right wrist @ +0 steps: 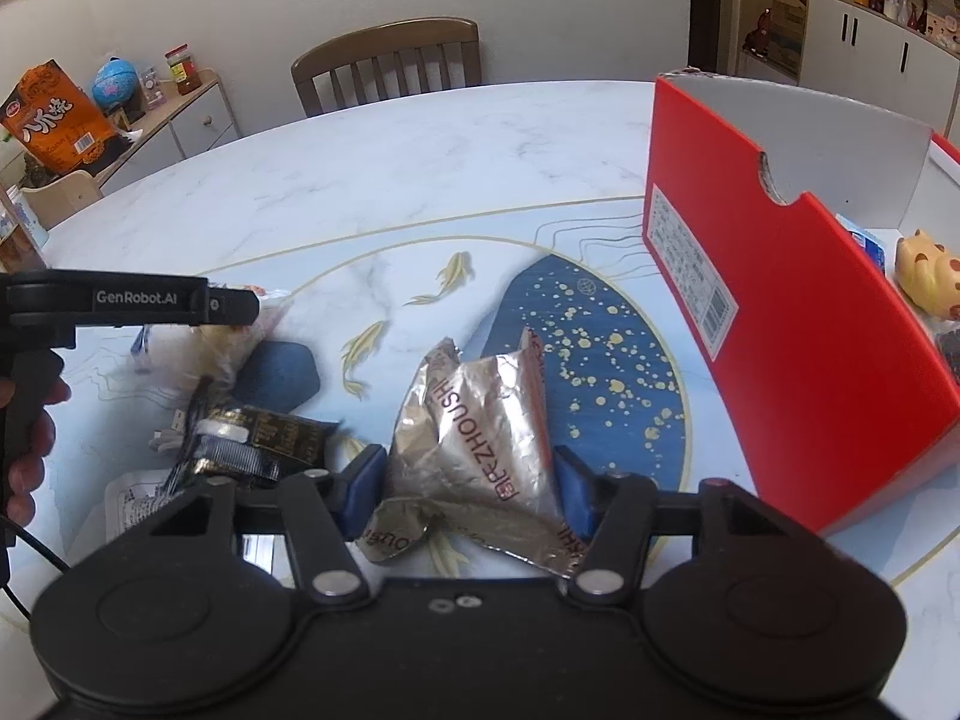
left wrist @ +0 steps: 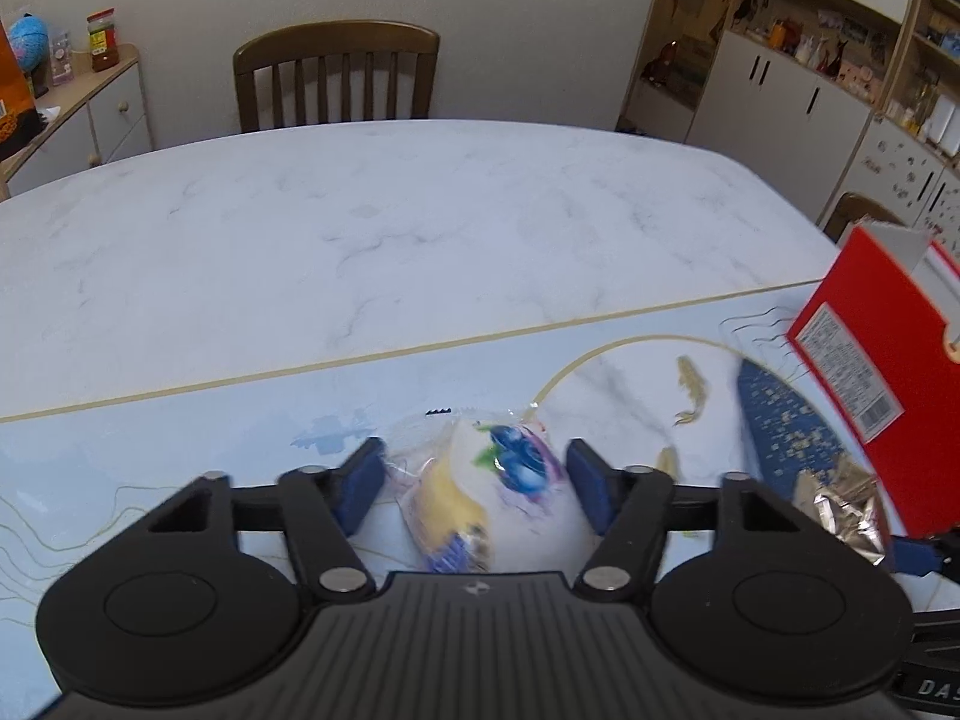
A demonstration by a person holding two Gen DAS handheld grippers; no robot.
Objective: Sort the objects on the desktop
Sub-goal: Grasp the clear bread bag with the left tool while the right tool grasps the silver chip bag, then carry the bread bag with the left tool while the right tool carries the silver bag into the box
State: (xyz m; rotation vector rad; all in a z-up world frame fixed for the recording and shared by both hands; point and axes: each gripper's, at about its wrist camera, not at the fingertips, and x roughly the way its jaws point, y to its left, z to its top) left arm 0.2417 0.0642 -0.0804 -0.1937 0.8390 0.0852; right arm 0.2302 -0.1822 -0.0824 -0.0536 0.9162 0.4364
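Between the blue pads of my left gripper [left wrist: 474, 457] lies a clear-wrapped snack packet [left wrist: 510, 498] with a white and yellow cake and a blue print, blurred; both pads touch its wrapper. My right gripper [right wrist: 469, 459] is closed on a crumpled silver foil packet [right wrist: 480, 420] with red lettering, which lies on the patterned mat [right wrist: 600, 348]. That foil packet [left wrist: 840, 504] also shows at the right in the left wrist view. An open red box [right wrist: 810, 330] stands to the right of both grippers, and the red box [left wrist: 870, 372] rises at the right edge.
A black packet [right wrist: 264, 438], a white packet [right wrist: 129, 504] and a cable plug [right wrist: 171, 429] lie left of the foil. The box holds a yellow cat figurine [right wrist: 927, 279]. A wooden chair [left wrist: 336, 78] stands behind the marble table [left wrist: 360, 210]. A hand [right wrist: 30, 438] holds the left gripper's handle.
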